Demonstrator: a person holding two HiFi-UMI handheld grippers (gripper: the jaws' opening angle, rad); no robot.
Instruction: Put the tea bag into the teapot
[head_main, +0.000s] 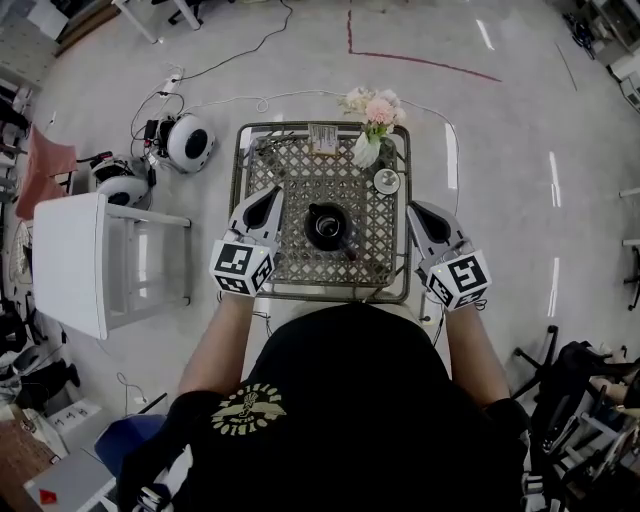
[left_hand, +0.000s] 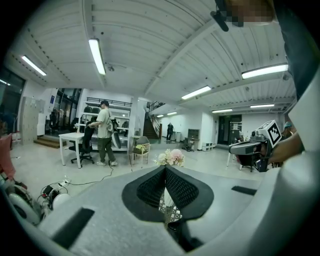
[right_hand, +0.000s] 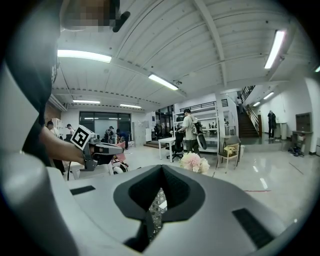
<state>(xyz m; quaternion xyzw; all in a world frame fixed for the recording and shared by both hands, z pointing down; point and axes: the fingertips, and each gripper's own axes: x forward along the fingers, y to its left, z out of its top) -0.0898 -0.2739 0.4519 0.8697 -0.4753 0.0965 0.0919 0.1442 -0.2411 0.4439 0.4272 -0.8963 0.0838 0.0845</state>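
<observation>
A black teapot (head_main: 329, 226) stands open-topped in the middle of a small metal lattice table (head_main: 300, 270). A small pale packet (head_main: 323, 140), maybe the tea bag, lies at the table's far edge. A round lid (head_main: 386, 181) rests to the right of a vase of pink and white flowers (head_main: 369, 118). My left gripper (head_main: 271, 192) hovers at the table's left side, jaws closed tip to tip with nothing between them (left_hand: 165, 168). My right gripper (head_main: 413, 208) hangs at the right side, likewise shut and empty (right_hand: 160, 168). Both are level with the teapot and apart from it.
A white side table (head_main: 70, 262) stands left of the lattice table. Round white devices (head_main: 188, 142) and cables lie on the floor behind it. A dark chair (head_main: 575, 365) is at the lower right. A person stands by desks (left_hand: 104, 131) far across the hall.
</observation>
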